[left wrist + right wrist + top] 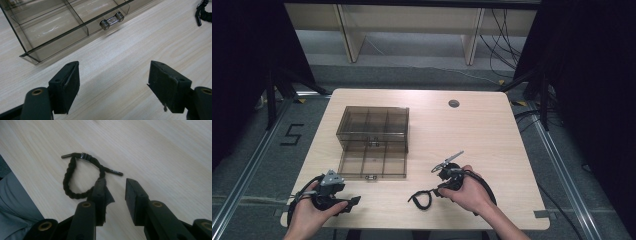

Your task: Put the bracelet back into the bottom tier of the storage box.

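A smoky clear compartment box (373, 122) stands on the left half of the table, its lower drawer (372, 163) pulled out toward me. The drawer's clear handle (111, 20) shows ahead of my left gripper (113, 82), whose jaws stand wide open over bare wood. In the high view the left gripper (351, 203) sits near the front edge. A black braided cord (75, 178) lies looped on the table. My right gripper (115, 187) is open, its left finger (99, 190) against the loop's near end and nothing between the jaws. From above, the cord (421, 199) lies just left of the right gripper (437, 192).
A round cable grommet (454, 103) sits in the table's far right part. The table's front edge (412, 229) is close to both hands. Wooden shelving (412, 30) and loose cables (507, 40) lie beyond the table. The cord's tip (200, 15) shows in the left gripper view.
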`<state>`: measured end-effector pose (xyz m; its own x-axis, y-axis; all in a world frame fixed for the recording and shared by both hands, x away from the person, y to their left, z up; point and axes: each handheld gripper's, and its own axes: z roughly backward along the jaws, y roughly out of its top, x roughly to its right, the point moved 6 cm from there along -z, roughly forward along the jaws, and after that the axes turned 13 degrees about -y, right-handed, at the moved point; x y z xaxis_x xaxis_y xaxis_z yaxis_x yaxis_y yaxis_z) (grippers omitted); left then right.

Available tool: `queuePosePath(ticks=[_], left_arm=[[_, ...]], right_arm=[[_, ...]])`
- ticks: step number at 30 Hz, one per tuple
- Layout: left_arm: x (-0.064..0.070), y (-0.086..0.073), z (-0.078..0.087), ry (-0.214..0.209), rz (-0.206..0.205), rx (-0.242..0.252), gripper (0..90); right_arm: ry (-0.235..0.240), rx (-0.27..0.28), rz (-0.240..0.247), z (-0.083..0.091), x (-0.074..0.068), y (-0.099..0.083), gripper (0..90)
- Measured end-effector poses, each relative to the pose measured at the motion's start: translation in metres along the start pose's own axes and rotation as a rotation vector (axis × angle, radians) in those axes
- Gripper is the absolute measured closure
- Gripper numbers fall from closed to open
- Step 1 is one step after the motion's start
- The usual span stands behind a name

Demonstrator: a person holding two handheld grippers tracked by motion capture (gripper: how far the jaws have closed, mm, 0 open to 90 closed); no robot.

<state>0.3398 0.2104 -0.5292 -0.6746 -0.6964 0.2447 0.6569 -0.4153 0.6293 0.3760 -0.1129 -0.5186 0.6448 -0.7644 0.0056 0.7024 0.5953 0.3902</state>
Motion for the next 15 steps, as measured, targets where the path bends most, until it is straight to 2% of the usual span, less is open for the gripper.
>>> queuePosePath(ticks=[9, 12, 13, 14, 15], left_arm=[[0.0, 0.0, 0.0, -0.014, 0.0, -0.001, 24.8], [0.001, 0.0, -0.001, -0.017, 0.006, 0.001, 24.8], [0.001, 0.0, -0.001, -0.019, 0.007, 0.001, 24.8], [0.001, 0.0, -0.001, -0.018, 0.008, 0.002, 24.8], [0.0, 0.0, 0.0, -0.012, -0.001, 0.001, 24.9]], right_arm=[[0.015, -0.039, -0.001, -0.009, -0.007, 0.003, 71.0], [0.013, -0.041, 0.013, -0.011, -0.01, 0.005, 71.4], [0.013, -0.061, 0.001, -0.011, -0.011, 0.004, 71.5], [0.018, -0.041, 0.035, -0.013, -0.01, 0.006, 71.7], [0.023, -0.064, 0.006, -0.013, -0.014, 0.007, 72.3]])
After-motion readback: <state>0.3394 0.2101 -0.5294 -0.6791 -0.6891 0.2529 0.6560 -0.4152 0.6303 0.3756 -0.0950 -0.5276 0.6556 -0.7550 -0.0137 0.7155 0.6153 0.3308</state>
